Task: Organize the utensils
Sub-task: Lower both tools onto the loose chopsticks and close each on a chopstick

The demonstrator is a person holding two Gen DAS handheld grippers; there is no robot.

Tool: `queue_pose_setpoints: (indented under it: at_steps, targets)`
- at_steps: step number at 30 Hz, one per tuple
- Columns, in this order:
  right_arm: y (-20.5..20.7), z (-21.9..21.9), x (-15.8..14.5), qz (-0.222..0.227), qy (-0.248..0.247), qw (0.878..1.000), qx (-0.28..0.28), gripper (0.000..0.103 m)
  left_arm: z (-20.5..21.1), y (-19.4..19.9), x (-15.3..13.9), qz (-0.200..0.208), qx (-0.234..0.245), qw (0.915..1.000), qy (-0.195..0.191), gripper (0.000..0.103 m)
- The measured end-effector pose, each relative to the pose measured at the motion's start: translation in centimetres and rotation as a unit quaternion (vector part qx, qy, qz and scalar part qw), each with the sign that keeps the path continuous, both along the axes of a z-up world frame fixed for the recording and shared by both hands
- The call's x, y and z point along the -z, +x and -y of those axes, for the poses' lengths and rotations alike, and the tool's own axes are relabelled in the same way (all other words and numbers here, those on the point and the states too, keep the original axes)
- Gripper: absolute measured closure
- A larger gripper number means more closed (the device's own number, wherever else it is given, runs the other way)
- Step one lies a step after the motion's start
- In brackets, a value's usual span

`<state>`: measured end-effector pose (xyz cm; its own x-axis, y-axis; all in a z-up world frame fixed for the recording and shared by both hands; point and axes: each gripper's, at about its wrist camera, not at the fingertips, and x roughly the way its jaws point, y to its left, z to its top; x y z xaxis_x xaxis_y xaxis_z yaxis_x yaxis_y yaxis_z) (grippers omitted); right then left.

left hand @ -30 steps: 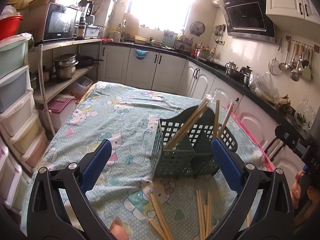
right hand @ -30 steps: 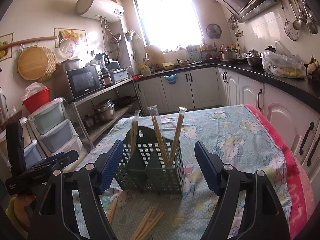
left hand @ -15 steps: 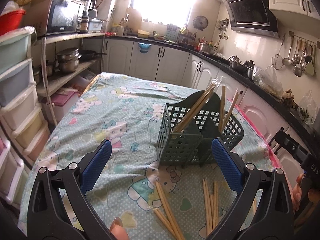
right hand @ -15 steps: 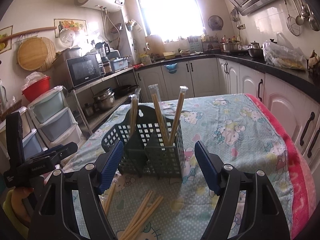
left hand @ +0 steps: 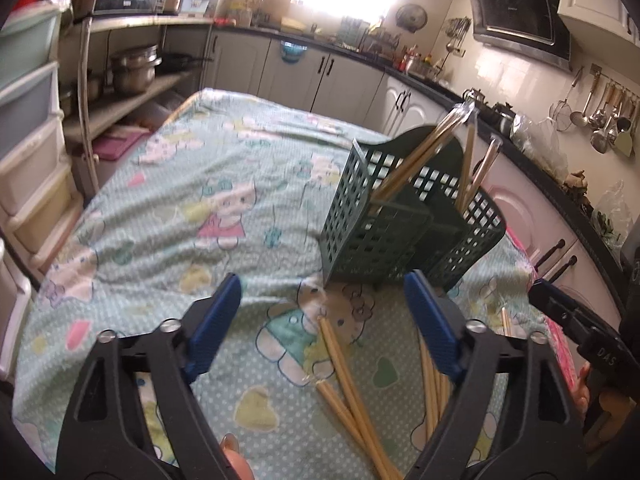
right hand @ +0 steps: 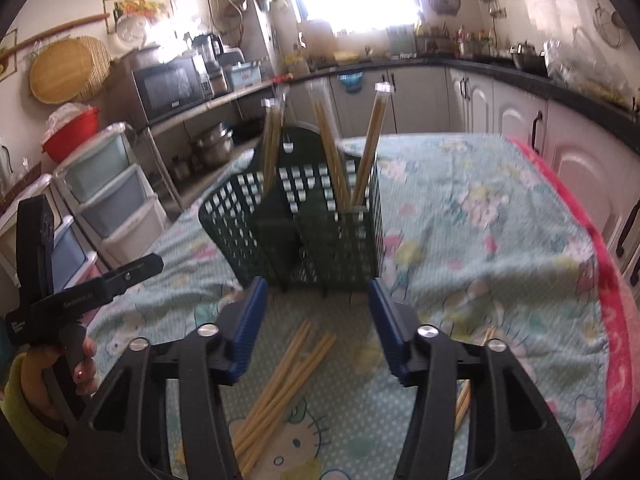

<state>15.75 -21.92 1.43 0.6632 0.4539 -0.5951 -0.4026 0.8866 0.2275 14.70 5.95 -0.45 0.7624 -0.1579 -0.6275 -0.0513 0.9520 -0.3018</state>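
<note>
On the cartoon tablecloth (left hand: 224, 208), both closing claws, left claw (left hand: 322, 304) and right claw (right hand: 316, 308), gape empty above loose chopsticks (right hand: 280, 376).

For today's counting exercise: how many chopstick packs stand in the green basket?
3: left pack, middle pack, right pack, all leaning in the basket; an overlapping pack may be hidden.

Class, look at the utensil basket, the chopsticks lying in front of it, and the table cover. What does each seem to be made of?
Basket: likely moulded plastic, dark green, matte, a regular grid of holes. Chopsticks: probably bamboo or wood, pale yellow, matte. Table cover: fabric, printed with cartoons, wrinkled.
</note>
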Motion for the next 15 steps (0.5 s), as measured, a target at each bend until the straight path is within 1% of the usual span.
queue_pose_setpoints:
  at_steps: [2, 5, 12, 15]
  targets:
    - [0.0, -0.2, 0.6, -0.013, -0.003, 1.0, -0.003, 0.061, -0.1, 0.1, 0.6, -0.01, 0.003, 0.9999, -0.007, 0.044]
    - [0.0, -0.5, 1.3, -0.025, -0.005, 1.0, -0.006, 0.063, -0.1, 0.2, 1.3, -0.024, 0.006, 0.9996, -0.013, 0.052]
    - [-0.1, -1.2, 2.7, -0.047, -0.013, 0.999, -0.014, 0.064, 0.6, 0.4, 2.9, -0.048, 0.02, 0.9984, -0.022, 0.056]
    - [0.0, -1.5, 3.6, -0.063, -0.018, 0.998, -0.016, 0.069, 1.1, 0.7, 3.8, -0.062, 0.033, 0.997, -0.032, 0.061]
